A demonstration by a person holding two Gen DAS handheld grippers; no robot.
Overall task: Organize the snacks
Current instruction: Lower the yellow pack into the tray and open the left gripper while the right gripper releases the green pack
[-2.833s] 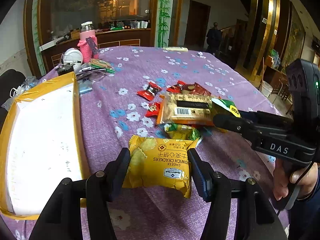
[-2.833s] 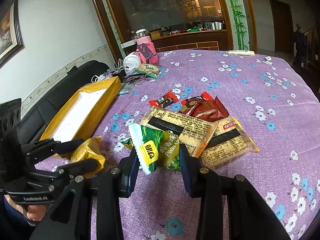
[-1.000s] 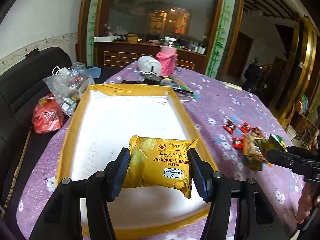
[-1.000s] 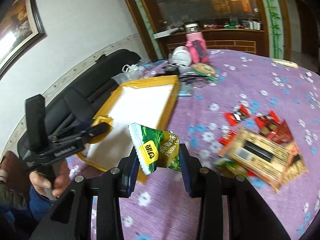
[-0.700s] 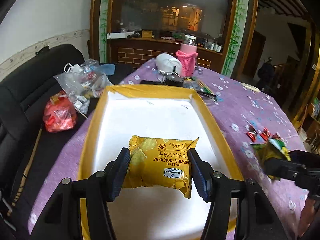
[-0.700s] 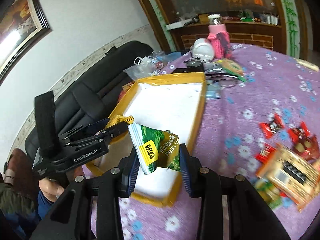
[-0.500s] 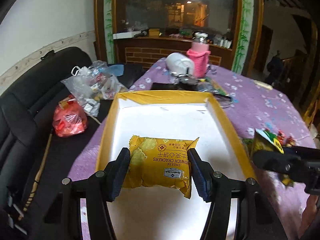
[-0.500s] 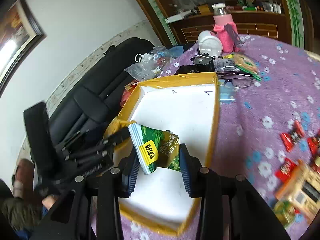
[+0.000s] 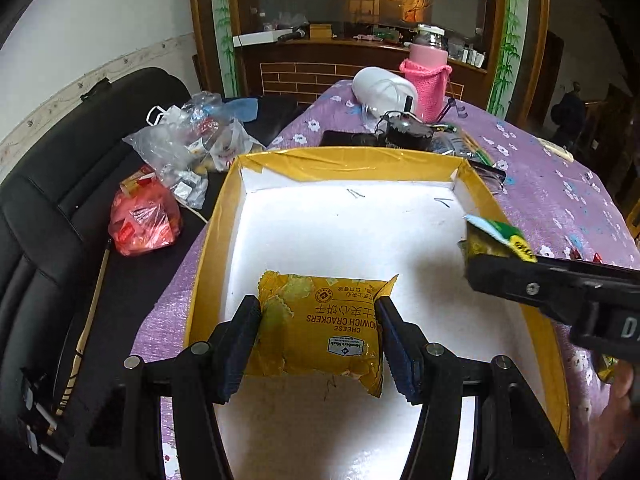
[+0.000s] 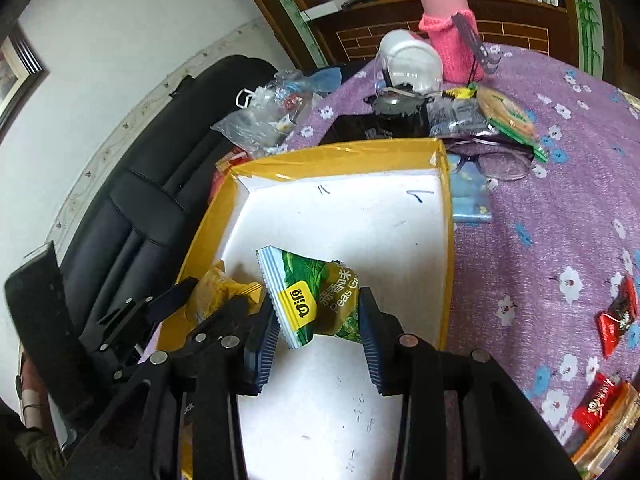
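Observation:
My left gripper (image 9: 318, 318) is shut on a yellow cheese sandwich crackers packet (image 9: 320, 320) and holds it above the white floor of a yellow-walled box (image 9: 344, 164). My right gripper (image 10: 318, 316) is shut on a green peas packet (image 10: 316, 300) and holds it over the same box (image 10: 340, 156). In the left wrist view the right gripper comes in over the box's right wall with the green packet (image 9: 496, 238). In the right wrist view the left gripper (image 10: 204, 300) and its yellow packet (image 10: 216, 292) are at the box's left side.
Red candy wrappers (image 10: 616, 320) and a cracker pack (image 10: 608, 436) lie on the purple flowered tablecloth (image 10: 560, 216) to the right. Glasses (image 10: 500, 164), a pink bottle (image 9: 426, 76), a white container (image 9: 382, 88) and clutter sit behind the box. Plastic bags (image 9: 184, 148) lie on a black sofa at left.
Both grippers have carried their packets left from the snack pile on the tablecloth to above the box. Both have stayed shut on their packets.

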